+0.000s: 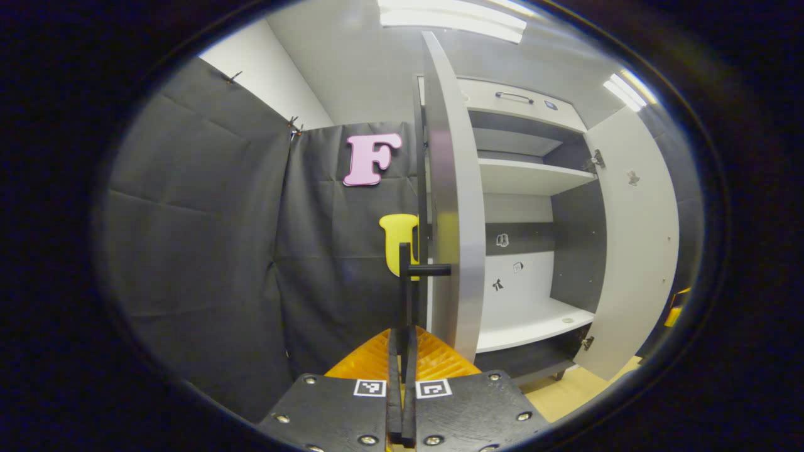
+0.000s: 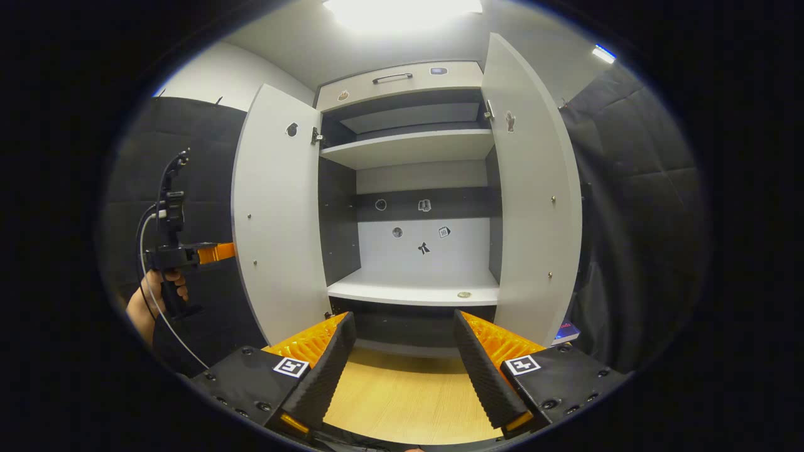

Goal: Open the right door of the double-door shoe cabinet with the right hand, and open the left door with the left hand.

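Nearest item, left gripper view: your left gripper (image 1: 402, 351), fingers drawn almost together on the thin black bar handle (image 1: 405, 282) of the left door (image 1: 453, 207). The handle runs up between the fingers and ends in a short stub against the door's face. That door stands swung out, seen nearly edge-on, just right of the gripper. Further right: the shoe cabinet (image 1: 534, 176), open, with an upper shelf and a lower shelf (image 1: 534, 323), small stickers on its back panel. Far right: the right door (image 1: 634, 251), swung wide, hinges visible at its inner edge.

Right gripper view, left to right: your hand (image 2: 160, 295) holding the left gripper body against the outer side of the left door (image 2: 276, 213); cabinet interior in the centre, a drawer front with handle (image 2: 392, 78) above it; right door (image 2: 534, 194) standing open. In the foreground your right gripper (image 2: 402, 351), fingers spread wide, holding nothing, over the wooden floor (image 2: 402, 395).
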A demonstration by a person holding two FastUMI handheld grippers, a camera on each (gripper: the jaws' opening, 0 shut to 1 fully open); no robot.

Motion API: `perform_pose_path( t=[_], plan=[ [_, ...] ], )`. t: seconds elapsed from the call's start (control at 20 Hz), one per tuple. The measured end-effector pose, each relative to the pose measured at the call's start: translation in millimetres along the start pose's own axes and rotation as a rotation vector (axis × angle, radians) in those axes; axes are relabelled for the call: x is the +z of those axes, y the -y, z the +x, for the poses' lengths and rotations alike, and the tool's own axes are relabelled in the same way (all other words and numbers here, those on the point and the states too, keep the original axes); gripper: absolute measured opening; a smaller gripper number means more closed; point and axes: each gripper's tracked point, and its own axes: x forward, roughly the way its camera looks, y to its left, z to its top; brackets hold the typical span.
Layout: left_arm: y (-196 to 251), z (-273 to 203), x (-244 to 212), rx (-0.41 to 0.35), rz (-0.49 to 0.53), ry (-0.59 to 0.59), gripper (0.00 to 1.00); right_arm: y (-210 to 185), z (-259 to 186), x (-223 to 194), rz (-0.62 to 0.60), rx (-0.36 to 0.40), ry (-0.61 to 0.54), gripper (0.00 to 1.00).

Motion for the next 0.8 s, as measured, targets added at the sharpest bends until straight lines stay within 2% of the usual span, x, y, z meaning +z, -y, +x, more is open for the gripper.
perform_pose_path(
  t=[0.2, 0.25, 0.3, 0.5, 0.55, 0.6, 0.65, 0.8],
  plan=[
    [1, -48, 2, 0.008, -0.005, 0.040, 0.02, 1, -11, 7, -0.024, -0.018, 0.027, 0.97],
    [4, -59, 3, 0.009, -0.011, 0.044, 0.02, 2, -14, 10, -0.026, -0.015, 0.031, 0.92],
    [6, -70, 5, 0.015, -0.014, 0.048, 0.02, 5, -16, 13, -0.028, -0.015, 0.041, 0.97],
    [24, -107, 5, 0.031, -0.004, 0.039, 0.02, 21, -34, 17, -0.036, -0.006, 0.047, 0.98],
    [32, -116, 4, 0.031, -0.001, 0.042, 0.02, 27, -39, 18, -0.041, -0.012, 0.053, 0.94],
    [36, -125, 4, 0.039, 0.004, 0.045, 0.02, 34, -44, 18, -0.046, -0.021, 0.055, 0.94],
    [40, -135, 4, 0.056, 0.008, 0.052, 0.02, 38, -49, 16, -0.049, -0.025, 0.051, 0.98],
    [56, -163, -2, 0.074, -0.006, 0.060, 0.02, 50, -65, 16, -0.043, -0.041, 0.061, 0.98]
  ],
)
